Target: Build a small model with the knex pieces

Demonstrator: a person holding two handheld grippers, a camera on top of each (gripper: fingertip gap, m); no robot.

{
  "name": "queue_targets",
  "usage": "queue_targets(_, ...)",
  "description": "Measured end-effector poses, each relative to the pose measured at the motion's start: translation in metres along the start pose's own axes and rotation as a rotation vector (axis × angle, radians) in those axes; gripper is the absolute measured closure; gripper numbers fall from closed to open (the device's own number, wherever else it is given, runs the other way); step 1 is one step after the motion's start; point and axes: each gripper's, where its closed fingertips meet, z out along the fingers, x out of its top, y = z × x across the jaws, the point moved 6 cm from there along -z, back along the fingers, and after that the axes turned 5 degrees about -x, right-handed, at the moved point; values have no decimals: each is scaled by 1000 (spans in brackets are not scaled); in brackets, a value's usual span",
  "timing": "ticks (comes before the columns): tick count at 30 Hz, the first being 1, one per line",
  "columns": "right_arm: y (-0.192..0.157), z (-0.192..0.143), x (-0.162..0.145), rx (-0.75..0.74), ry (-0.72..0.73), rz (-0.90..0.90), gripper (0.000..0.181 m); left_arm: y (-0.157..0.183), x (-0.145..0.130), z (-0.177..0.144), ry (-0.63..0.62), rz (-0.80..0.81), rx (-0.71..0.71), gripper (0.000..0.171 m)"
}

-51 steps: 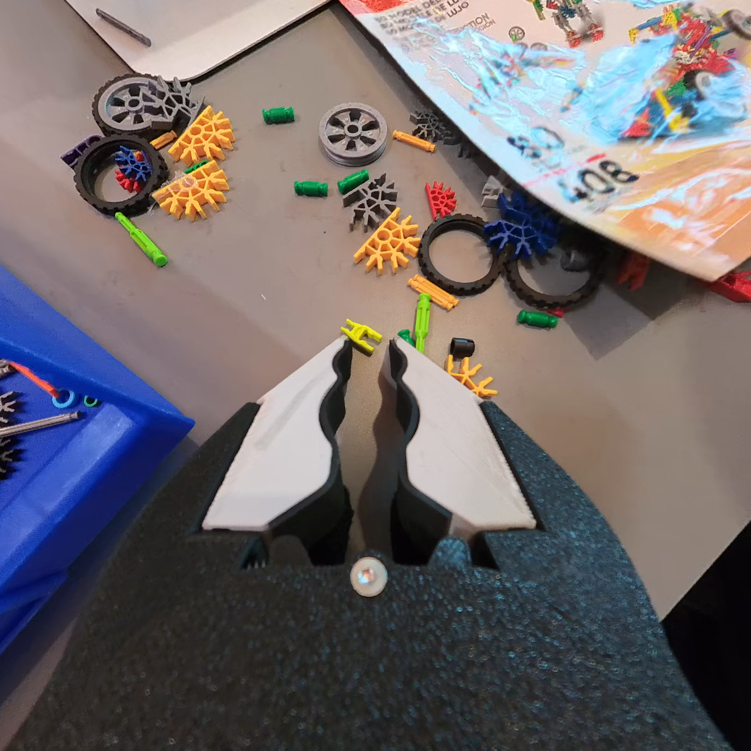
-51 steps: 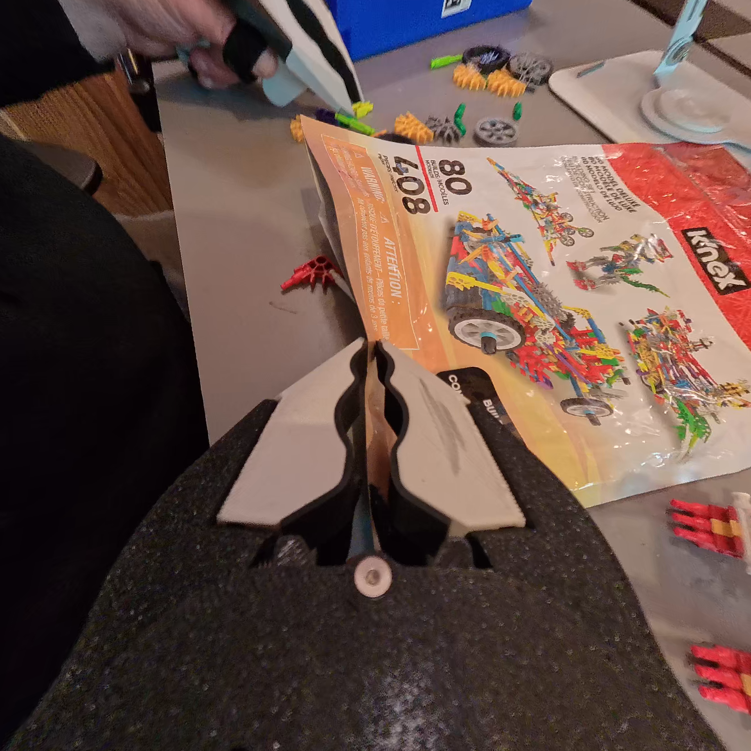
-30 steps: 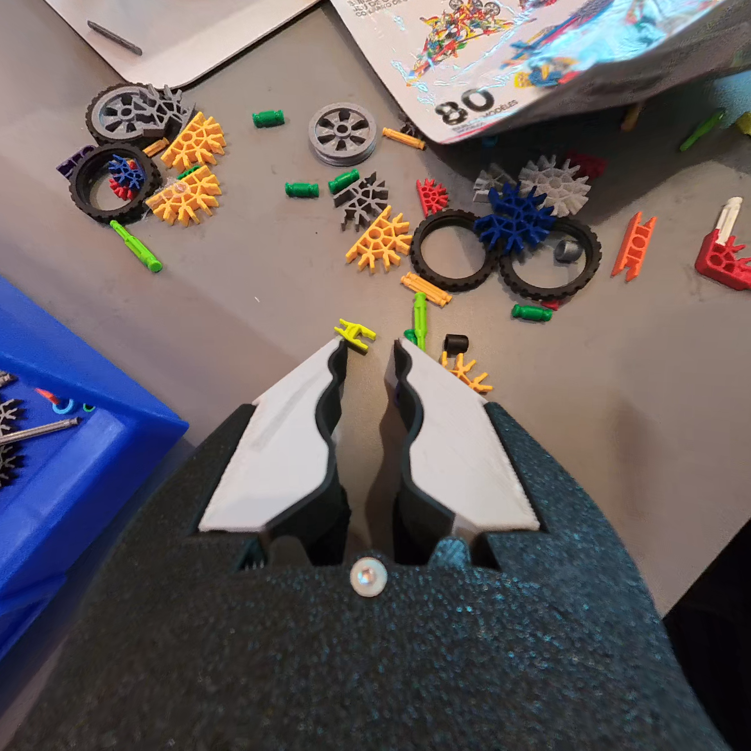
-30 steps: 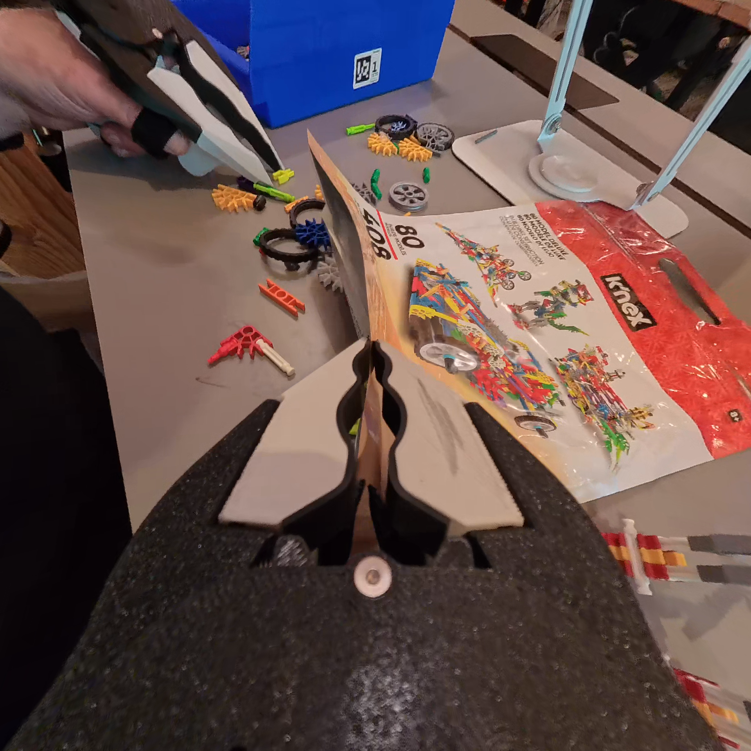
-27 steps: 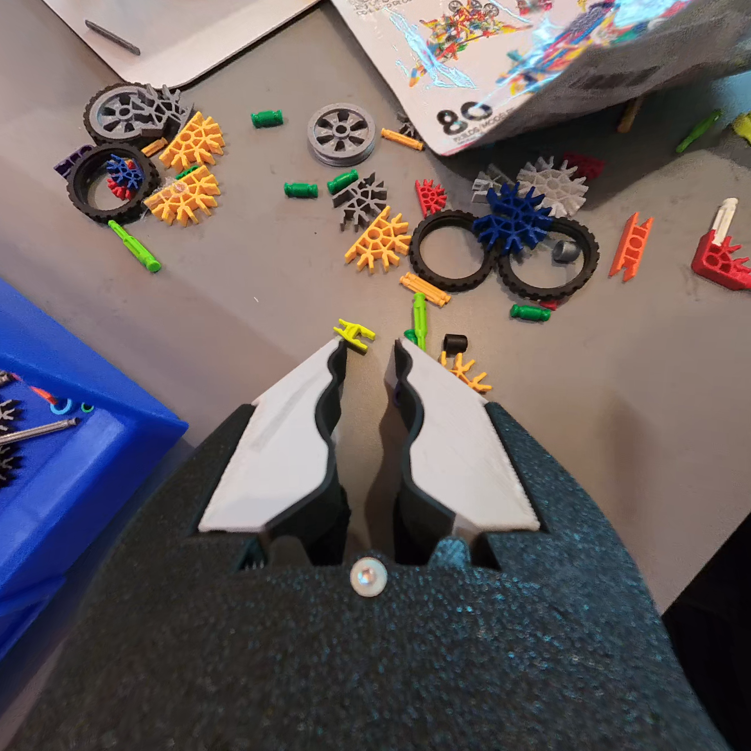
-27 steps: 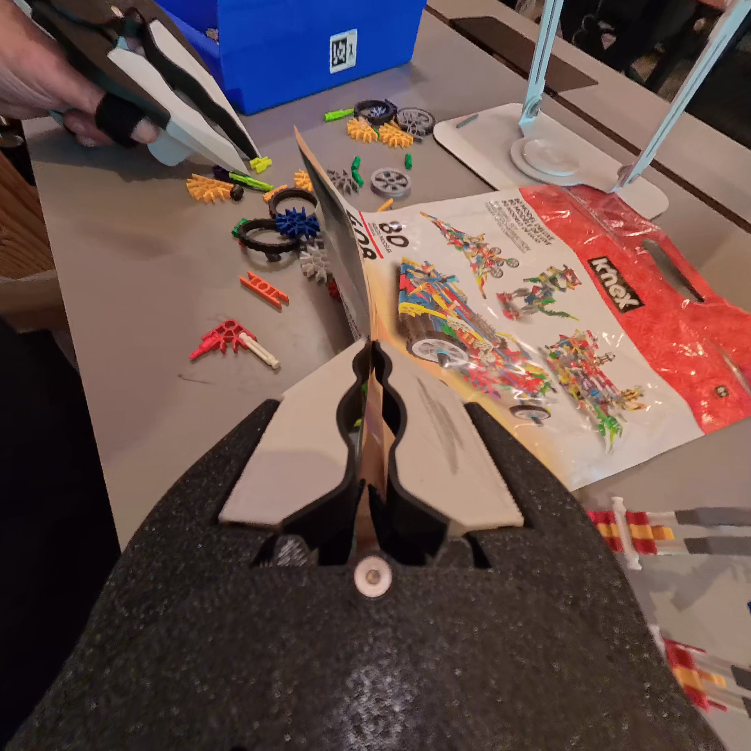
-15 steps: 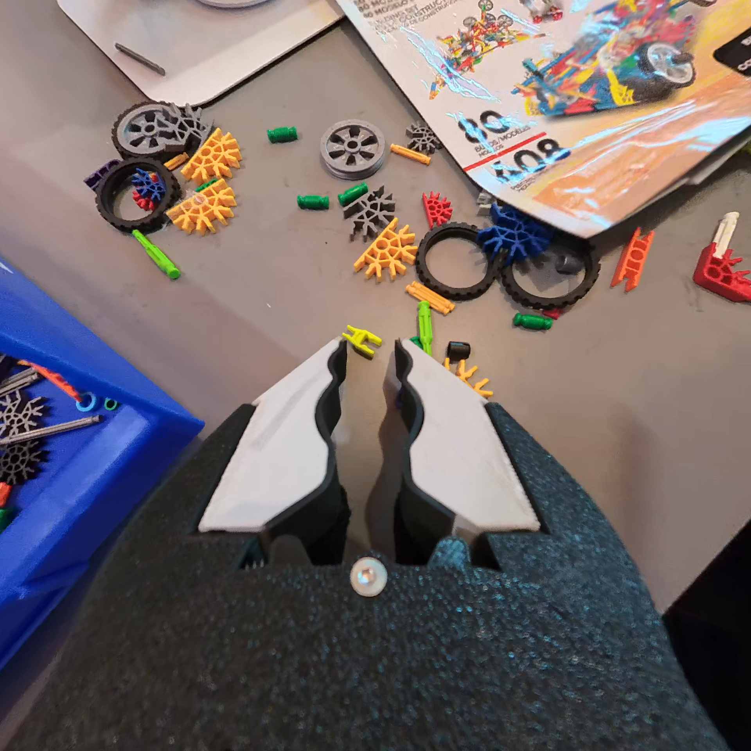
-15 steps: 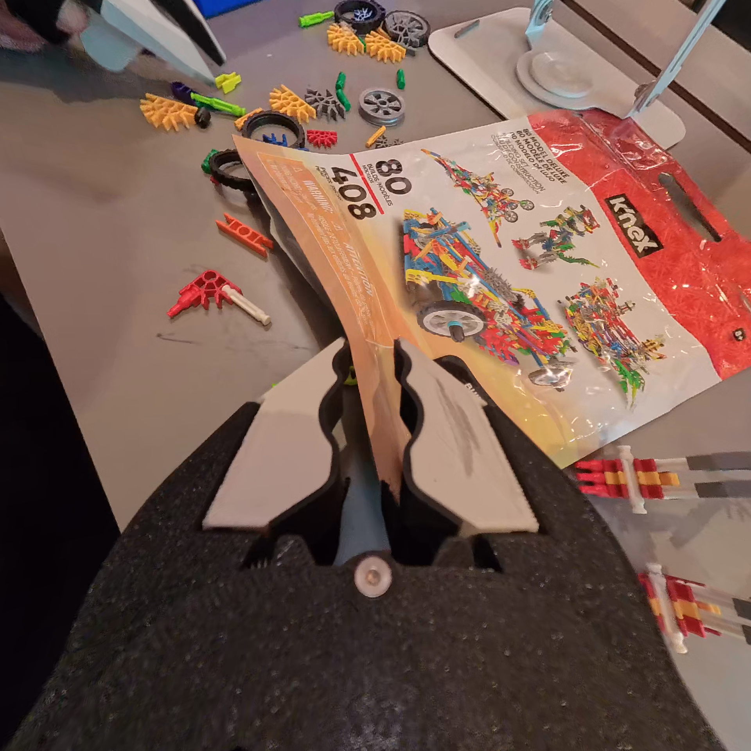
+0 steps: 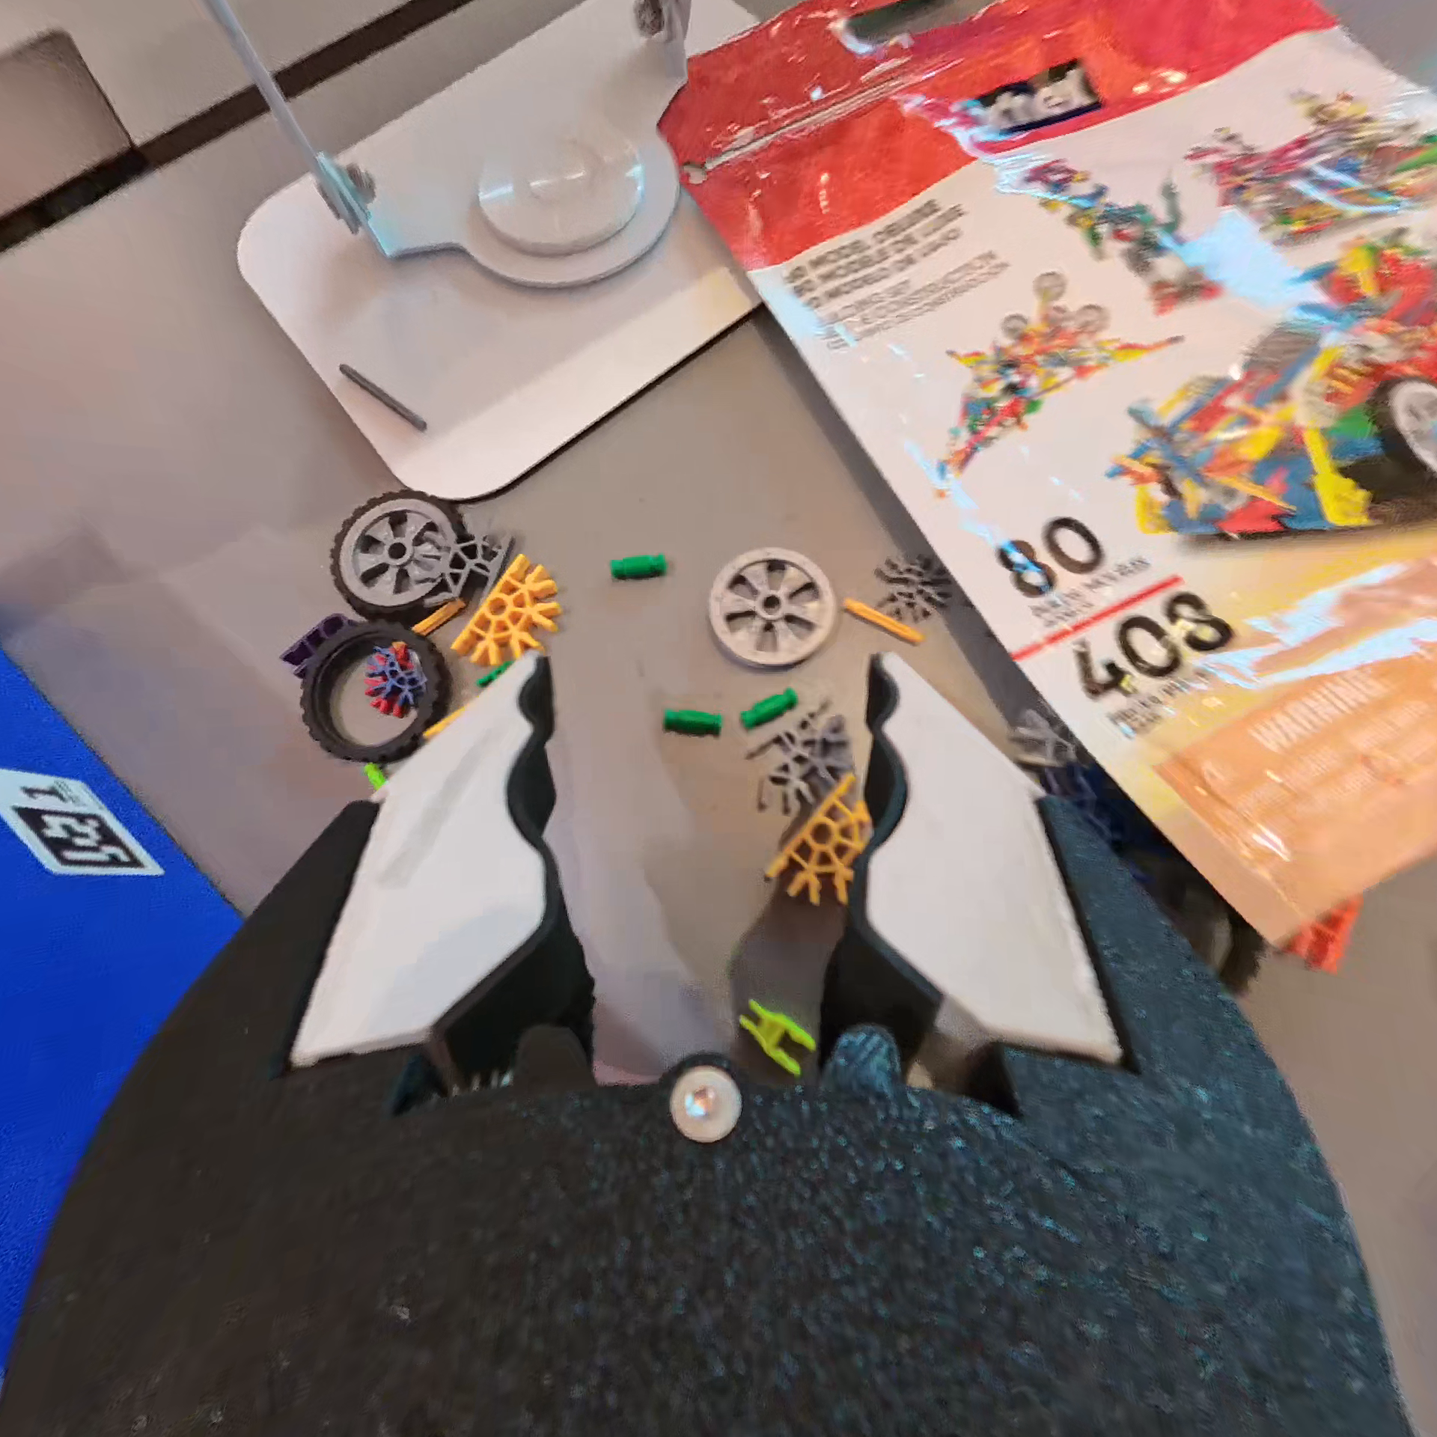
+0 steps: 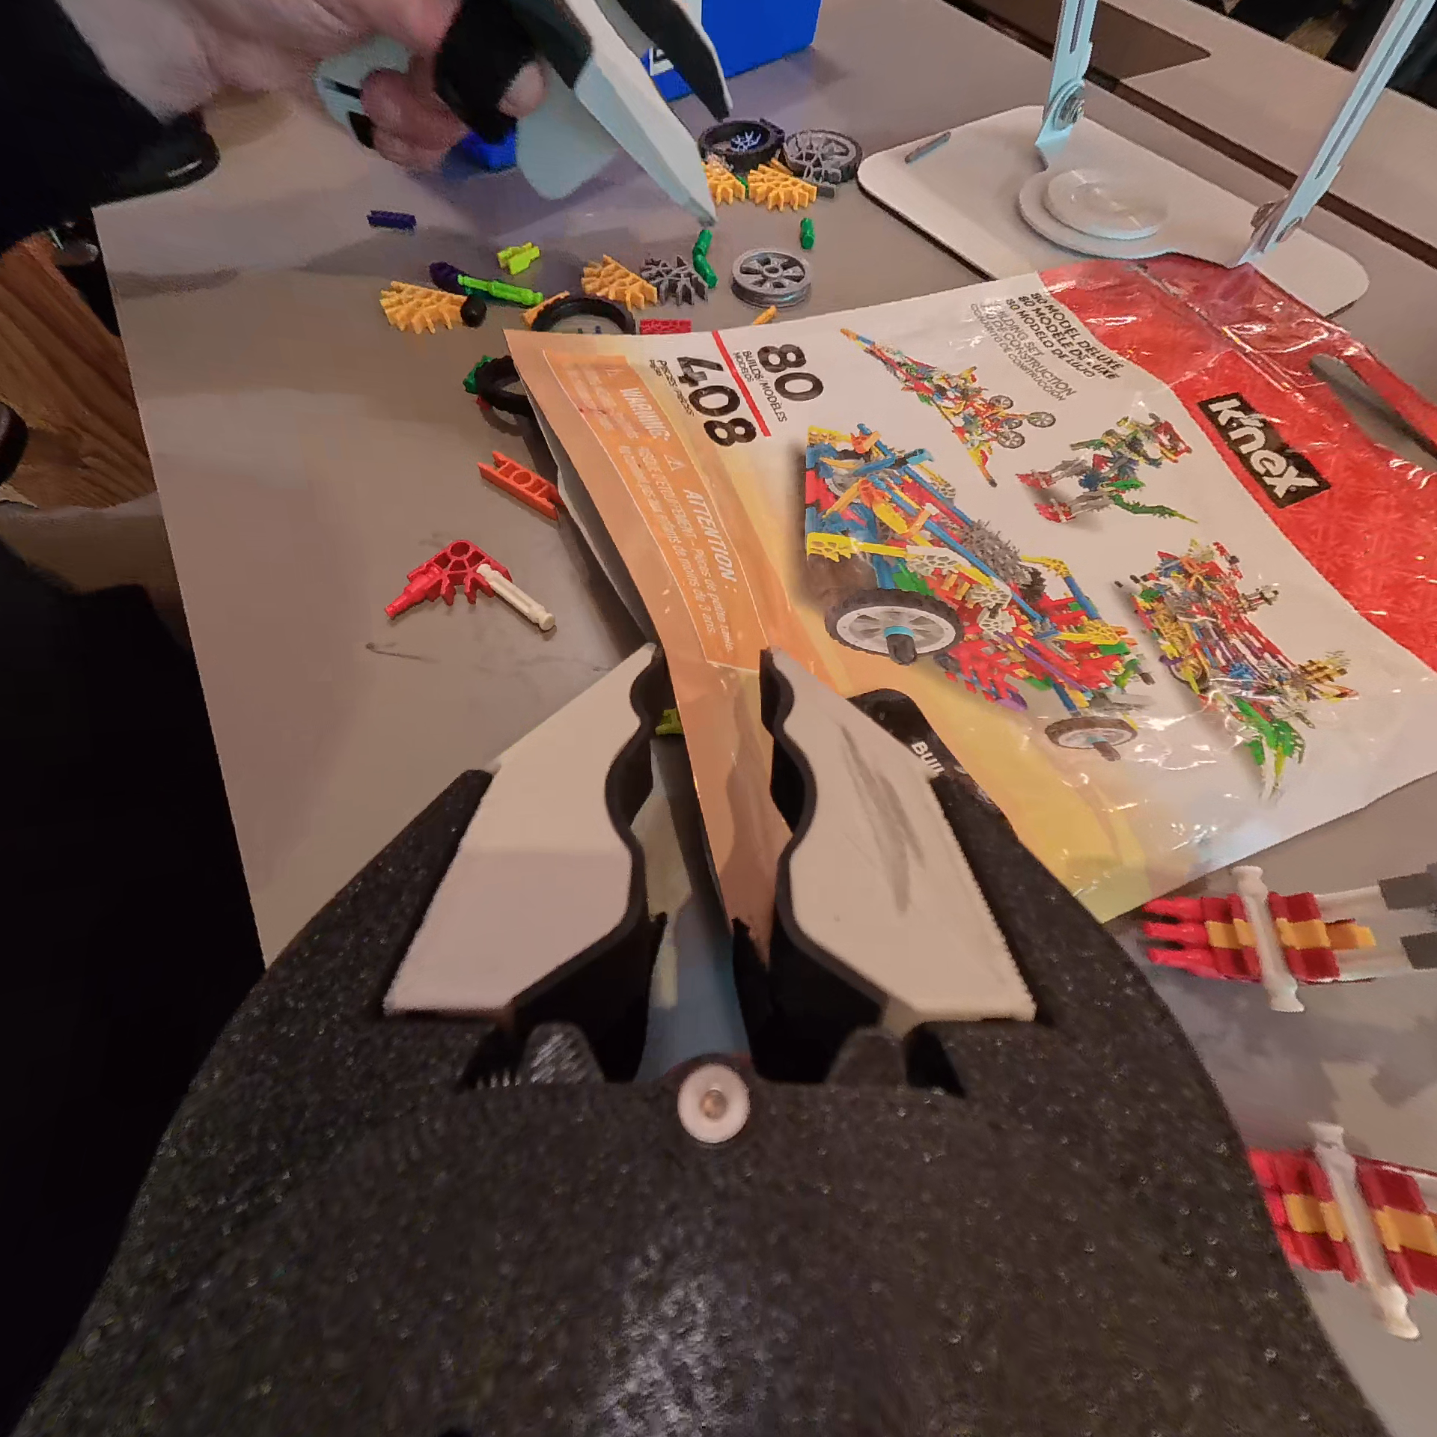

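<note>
— Inspector: Left gripper (image 9: 704, 700)?

— Assistant: Jaws spread wide and empty, low over loose parts on the grey table (image 9: 194, 435). Two green rods (image 9: 692, 721) and a grey snowflake connector (image 9: 805, 758) lie between the fingers; a yellow fan connector (image 9: 820, 844) touches the right finger. A grey wheel hub (image 9: 772, 608) lies just beyond.

— Inspector: Right gripper (image 10: 711, 665)?

— Assistant: Parted. The corner of the printed plastic bag (image 10: 1011, 544) stands between the fingers, against the right one, unclamped. The bag lies flat beyond. A red connector with white rod (image 10: 466, 579) sits to the left.
</note>
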Motion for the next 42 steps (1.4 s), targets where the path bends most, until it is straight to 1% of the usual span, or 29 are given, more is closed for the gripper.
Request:
queue_targets(1, 0, -1, 0, 9, 6, 5, 159, -6, 1, 6, -22, -21, 13, 84)
queue_targets(5, 0, -3, 1, 31, 28, 16, 159, -24, 1, 22, -100, -109, 45, 72)
queue_targets(9, 0, -6, 2, 45, 51, 25, 160, -25, -2, 29, -137, -138, 45, 72)
queue_targets(16, 1, -8, 3, 57, 72, 38, 160, -25, -3, 33, -130, -195, 2, 73)
queue_targets(20, 2, -8, 3, 58, 76, 43, 161, -18, -8, 27, -129, -200, -18, 79)
queue_targets(26, 2, -8, 3, 65, 72, 44, 161, -9, -19, 15, -143, -166, -4, 90)
queue_targets(28, 1, -8, 3, 64, 72, 42, 162, -5, -23, 11, -144, -155, -1, 100)
queue_targets(30, 2, -7, 3, 65, 70, 44, 162, -1, -26, 8, -140, -151, -4, 105)
queue_targets(35, 1, -6, 3, 67, 61, 41, 163, 7, -36, -3, -143, -142, -19, 107)
queue_targets(42, 1, -6, 2, 68, 54, 44, 163, 18, -46, -14, -129, -144, -76, 112)
